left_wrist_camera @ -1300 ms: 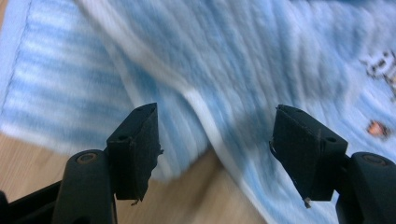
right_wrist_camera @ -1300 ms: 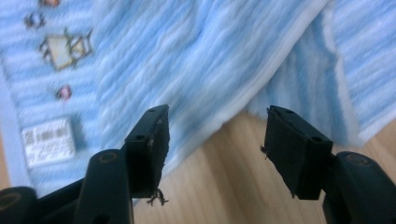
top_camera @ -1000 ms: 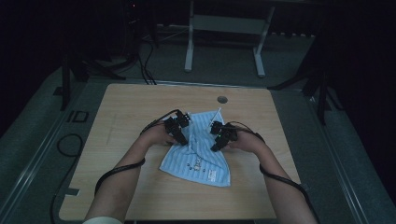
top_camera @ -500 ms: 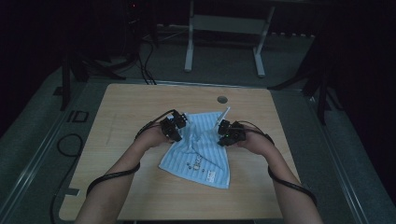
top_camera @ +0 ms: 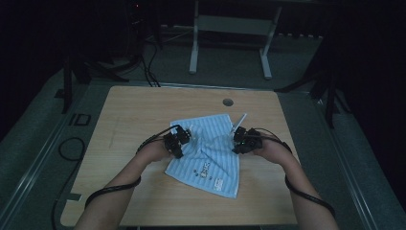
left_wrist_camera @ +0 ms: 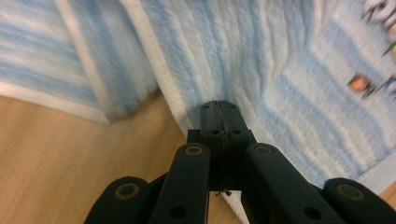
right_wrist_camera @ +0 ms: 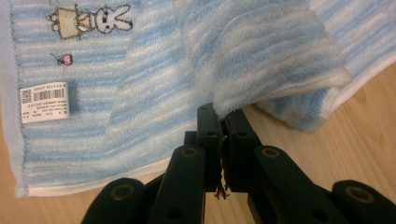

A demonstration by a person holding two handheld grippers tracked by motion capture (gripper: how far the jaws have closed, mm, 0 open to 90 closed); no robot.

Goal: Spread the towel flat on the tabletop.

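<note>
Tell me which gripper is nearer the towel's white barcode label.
Right. The right gripper pinches the towel edge directly above the barcode label; the left gripper grips the opposite edge, farther away.

towel (right_wrist_camera: 154, 70): soft fluffy cloth, blue and white stripes, a bit fuzzy | label (right_wrist_camera: 45, 98) on towel: smooth white paper or cloth, can't tell which | table (top_camera: 143, 105): light wood, smooth, matt | left gripper (left_wrist_camera: 219, 108): black plastic, smooth, a little shiny | right gripper (right_wrist_camera: 223, 116): same black plastic, round metal pins
</note>
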